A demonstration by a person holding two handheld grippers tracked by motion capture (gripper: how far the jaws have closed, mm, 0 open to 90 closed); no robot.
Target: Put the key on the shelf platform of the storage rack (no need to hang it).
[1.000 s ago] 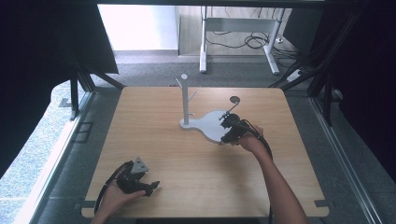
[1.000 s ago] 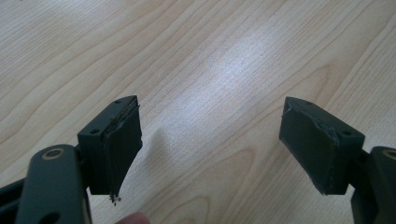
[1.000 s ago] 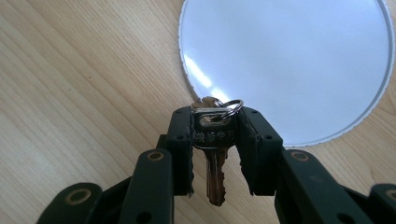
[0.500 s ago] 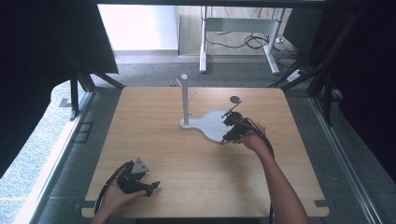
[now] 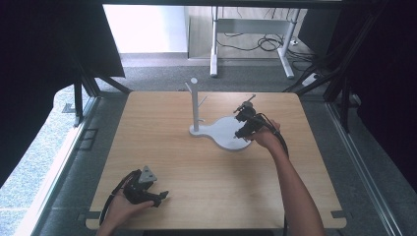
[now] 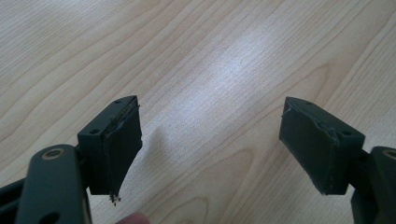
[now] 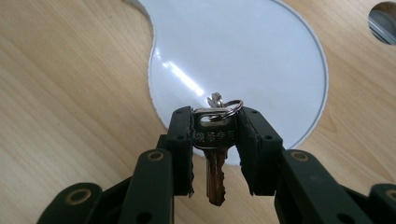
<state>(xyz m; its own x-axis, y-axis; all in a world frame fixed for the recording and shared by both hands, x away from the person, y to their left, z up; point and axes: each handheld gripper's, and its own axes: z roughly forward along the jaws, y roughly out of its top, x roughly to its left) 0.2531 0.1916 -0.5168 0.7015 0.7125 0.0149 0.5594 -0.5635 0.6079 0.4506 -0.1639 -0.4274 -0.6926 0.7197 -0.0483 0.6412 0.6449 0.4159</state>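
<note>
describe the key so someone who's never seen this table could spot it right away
Start at the wooden table and find the white stand base with its upright post. Above that base, the right gripper is shut on the key. It is the small metal thing with a stamped head, a split ring on top and its toothed blade hanging free.

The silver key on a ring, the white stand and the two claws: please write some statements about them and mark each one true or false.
1. The right claw grips the silver key on a ring. True.
2. The left claw is shut on a key. False: it is open over the bare wooden table.
3. The key hangs on the white stand with an upright post. False: the claw holds it above the stand's base.
4. The left claw is near the table's front edge. True.
</note>
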